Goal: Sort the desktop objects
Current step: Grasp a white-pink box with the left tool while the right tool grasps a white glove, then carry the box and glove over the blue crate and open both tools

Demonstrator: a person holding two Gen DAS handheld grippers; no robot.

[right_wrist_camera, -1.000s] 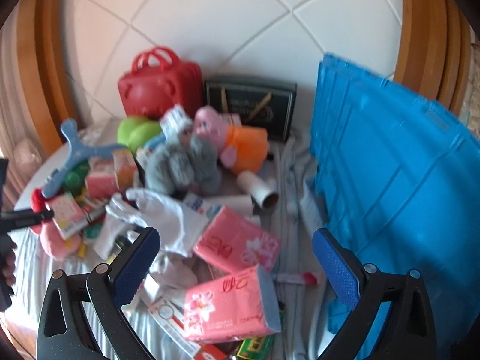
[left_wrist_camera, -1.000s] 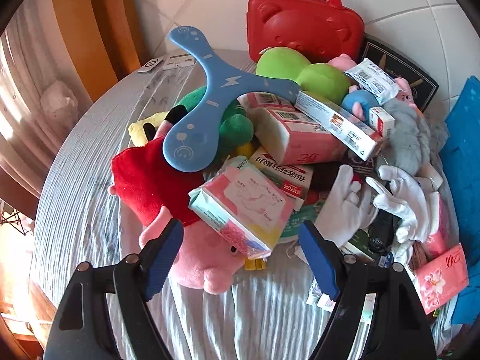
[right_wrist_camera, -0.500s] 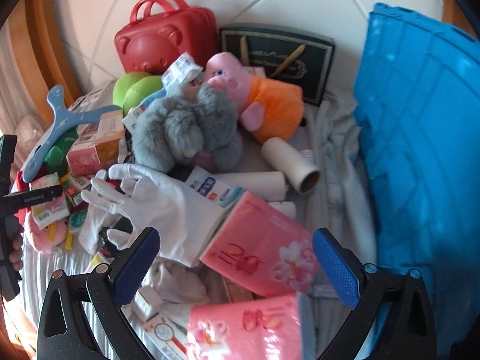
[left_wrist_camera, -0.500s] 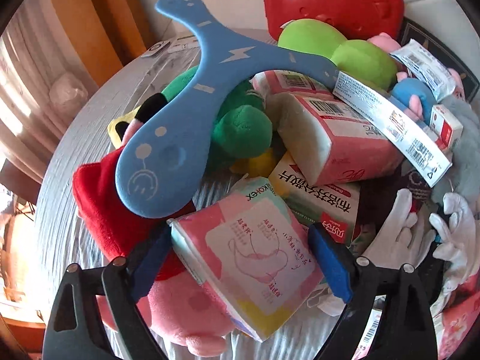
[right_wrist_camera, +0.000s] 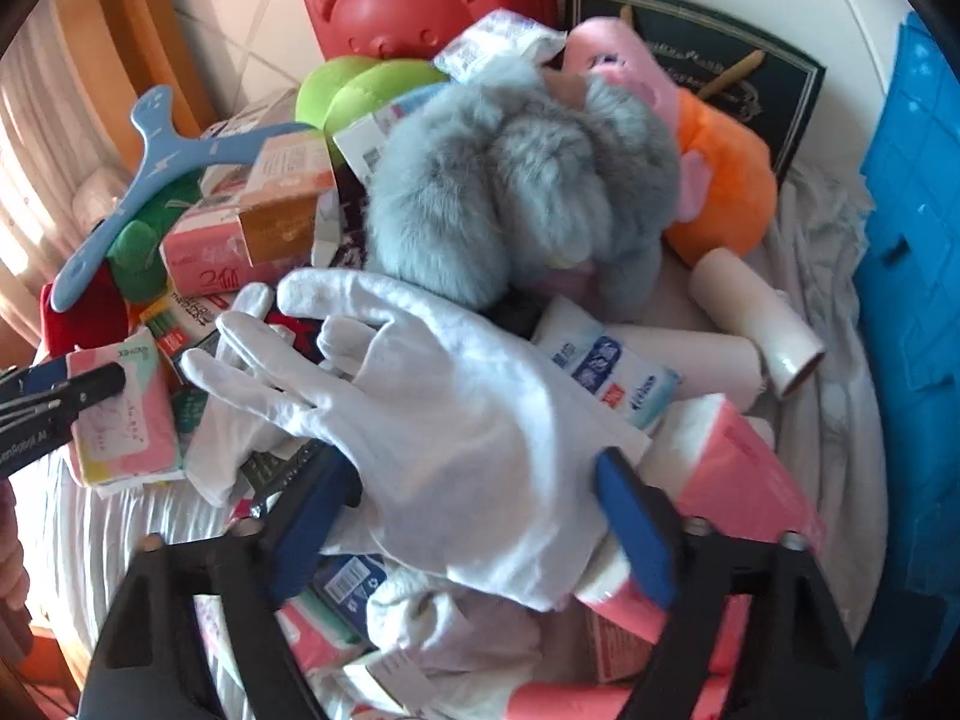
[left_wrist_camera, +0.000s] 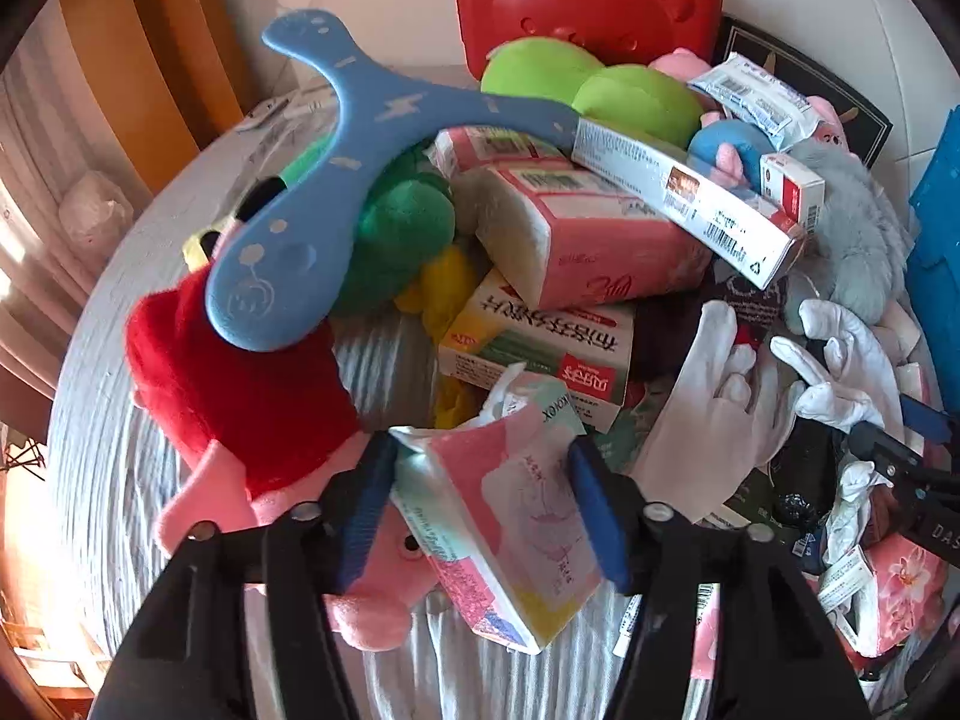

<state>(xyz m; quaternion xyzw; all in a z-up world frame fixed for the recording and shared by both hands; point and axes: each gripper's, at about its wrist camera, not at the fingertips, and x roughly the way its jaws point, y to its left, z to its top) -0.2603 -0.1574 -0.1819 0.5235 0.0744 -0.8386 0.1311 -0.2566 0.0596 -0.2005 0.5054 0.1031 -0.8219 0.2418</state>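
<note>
Cluttered bedsheet (left_wrist_camera: 90,420), pink tissue pack (left_wrist_camera: 510,534) (crumpled top)

A wall of large white tiles (left_wrist_camera: 372,12) with thin grey joints is seen across the top of both views. At the upper left, curved orange-brown wooden panels (left_wrist_camera: 162,60) are set beside it, and a pale pleated curtain (right_wrist_camera: 36,138) is lit by warm sunlight. The worktop is covered by a white ribbed cloth (left_wrist_camera: 96,420), brightly lit at the lower left.
</note>
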